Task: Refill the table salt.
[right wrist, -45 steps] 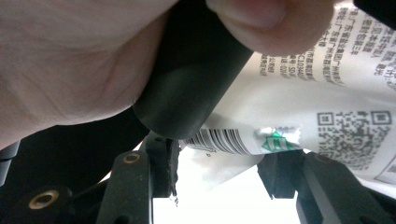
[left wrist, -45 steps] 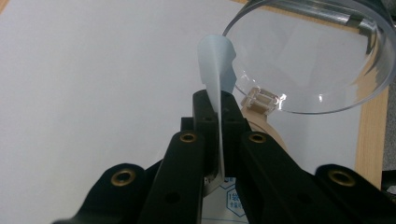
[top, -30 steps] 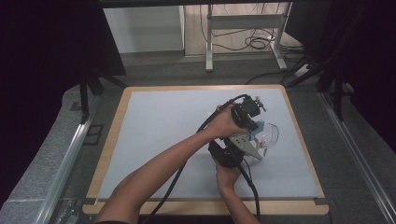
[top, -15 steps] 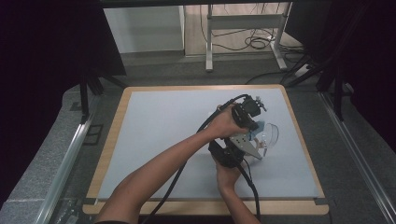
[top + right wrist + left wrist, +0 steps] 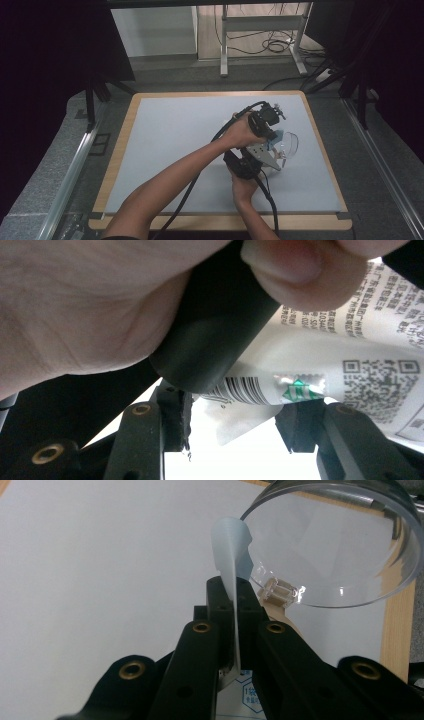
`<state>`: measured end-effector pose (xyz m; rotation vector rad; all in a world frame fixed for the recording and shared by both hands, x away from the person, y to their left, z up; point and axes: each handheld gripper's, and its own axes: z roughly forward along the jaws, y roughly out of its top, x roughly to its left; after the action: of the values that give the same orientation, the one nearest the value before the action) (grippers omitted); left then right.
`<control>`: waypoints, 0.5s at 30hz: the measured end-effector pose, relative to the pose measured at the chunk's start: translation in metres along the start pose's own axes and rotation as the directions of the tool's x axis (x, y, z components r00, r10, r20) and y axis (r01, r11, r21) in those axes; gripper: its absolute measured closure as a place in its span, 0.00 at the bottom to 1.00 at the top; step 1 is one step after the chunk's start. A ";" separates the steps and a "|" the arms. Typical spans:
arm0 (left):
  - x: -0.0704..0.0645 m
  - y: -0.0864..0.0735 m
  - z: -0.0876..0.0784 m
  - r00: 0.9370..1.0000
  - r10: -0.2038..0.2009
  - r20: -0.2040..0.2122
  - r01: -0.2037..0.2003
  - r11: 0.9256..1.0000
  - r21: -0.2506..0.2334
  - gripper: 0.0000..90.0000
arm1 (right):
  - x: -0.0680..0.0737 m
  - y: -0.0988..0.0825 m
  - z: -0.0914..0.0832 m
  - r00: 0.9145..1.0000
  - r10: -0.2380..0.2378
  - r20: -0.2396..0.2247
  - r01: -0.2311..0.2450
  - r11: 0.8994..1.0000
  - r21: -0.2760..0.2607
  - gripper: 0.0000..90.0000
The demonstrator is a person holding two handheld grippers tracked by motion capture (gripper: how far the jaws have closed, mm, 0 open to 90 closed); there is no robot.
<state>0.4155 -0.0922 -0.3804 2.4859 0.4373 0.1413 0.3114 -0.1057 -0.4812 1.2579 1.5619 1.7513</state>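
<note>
Left gripper (image 5: 235,610) pinches the packet (image 5: 231,555) top beside the glass bowl (image 5: 350,545); right gripper (image 5: 235,430) clamps its bottom; pouring remains.

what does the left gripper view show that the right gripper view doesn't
Left gripper view alone: a clear glass bowl lying tilted on the white table mat, and the left claw pinching the thin pale edge of a packet, seen edge-on.

Right gripper view alone: the packet's printed face, with barcode, QR code and green seal, the right claw with its jaws either side of the packet's lower edge, and a hand close above.

Both: the same packet, between black jaws.
</note>
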 end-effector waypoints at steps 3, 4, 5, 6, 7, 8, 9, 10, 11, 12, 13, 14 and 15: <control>0.000 0.000 0.000 1.000 0.000 0.000 0.000 1.000 -0.001 1.00 | 0.000 0.000 0.000 1.000 -0.002 0.000 0.002 1.000 -0.001 0.61; 0.000 0.000 0.000 1.000 -0.001 0.000 0.001 1.000 -0.002 1.00 | 0.000 0.000 0.000 1.000 -0.002 0.000 0.002 1.000 -0.002 0.61; 0.000 0.000 0.000 1.000 0.000 0.000 0.000 1.000 -0.003 1.00 | 0.000 0.000 0.000 1.000 -0.002 -0.001 0.002 1.000 -0.001 0.61; 0.000 0.000 -0.001 1.000 0.000 0.000 0.000 1.000 -0.002 1.00 | 0.001 0.001 0.000 1.000 -0.003 0.000 0.003 1.000 -0.001 0.61; 0.000 0.000 -0.001 1.000 -0.002 0.001 0.002 1.000 -0.002 1.00 | 0.001 0.001 0.000 1.000 -0.004 0.000 0.004 1.000 -0.001 0.61; 0.000 0.000 -0.001 1.000 -0.003 0.001 0.003 1.000 -0.003 1.00 | 0.001 0.001 0.000 1.000 -0.004 0.001 0.004 1.000 -0.002 0.61; 0.000 0.000 -0.001 1.000 -0.001 0.001 0.001 1.000 -0.003 1.00 | 0.001 0.001 0.000 1.000 -0.006 -0.001 0.006 1.000 0.000 0.61; 0.000 0.000 -0.001 1.000 -0.001 0.000 0.001 1.000 -0.003 1.00 | 0.001 0.001 0.000 1.000 -0.005 -0.001 0.005 1.000 0.000 0.61; 0.000 0.000 -0.001 1.000 -0.002 0.001 0.002 1.000 -0.003 1.00 | 0.001 0.001 0.000 1.000 -0.006 -0.001 0.006 1.000 0.000 0.61; 0.000 0.000 -0.001 1.000 -0.001 0.000 0.001 1.000 -0.003 1.00 | 0.001 0.001 0.000 1.000 -0.006 0.000 0.006 1.000 -0.001 0.61; 0.000 0.000 -0.001 1.000 -0.001 0.000 0.001 1.000 -0.003 1.00 | 0.001 0.001 0.000 1.000 -0.005 -0.001 0.005 1.000 -0.001 0.61; 0.000 0.000 -0.001 1.000 0.000 0.000 0.000 1.000 0.000 1.00 | 0.001 0.001 0.000 1.000 -0.005 -0.001 0.005 1.000 -0.001 0.61; 0.000 0.000 -0.001 1.000 0.000 0.000 0.000 1.000 0.000 1.00 | 0.001 0.001 0.000 1.000 -0.006 -0.001 0.006 1.000 -0.001 0.61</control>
<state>0.4151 -0.0914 -0.3795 2.4858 0.4372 0.1411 0.3111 -0.1052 -0.4799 1.2510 1.5638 1.7489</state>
